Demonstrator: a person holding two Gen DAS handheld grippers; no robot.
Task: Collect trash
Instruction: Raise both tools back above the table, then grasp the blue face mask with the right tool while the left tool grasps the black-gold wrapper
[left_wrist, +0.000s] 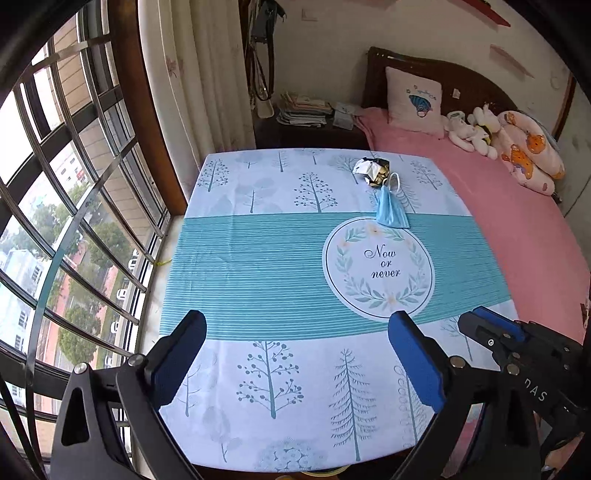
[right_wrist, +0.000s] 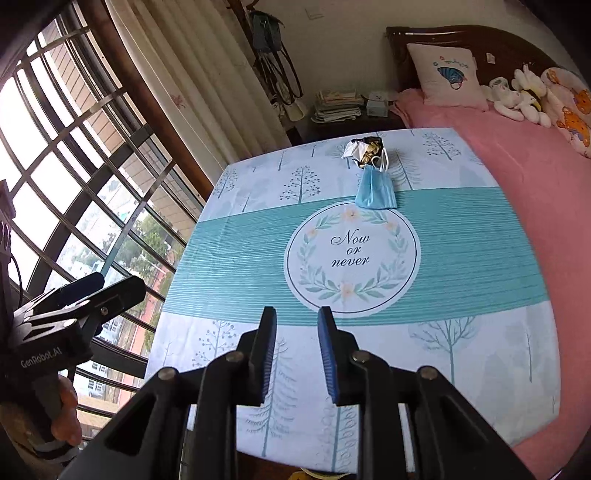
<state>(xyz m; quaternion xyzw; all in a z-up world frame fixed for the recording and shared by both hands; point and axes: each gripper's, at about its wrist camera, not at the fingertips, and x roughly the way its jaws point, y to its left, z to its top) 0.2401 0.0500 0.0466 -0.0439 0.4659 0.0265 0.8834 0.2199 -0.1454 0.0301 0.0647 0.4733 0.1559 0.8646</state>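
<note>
Tree-print tablecloth, pink bed, barred window

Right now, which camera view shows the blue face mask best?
The right wrist view: the blue face mask lies larger and nearer the picture's middle, ear loops visible. The left wrist view shows the same mask smaller, further off, beside the crumpled wrapper.

Left tongs spread wide, empty — right tongs narrowly parted, empty.

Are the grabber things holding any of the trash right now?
No. The left hand-held gripper and right hand-held gripper are both open and empty. The blue face mask and crumpled wrapper lie untouched on the tablecloth.
</note>
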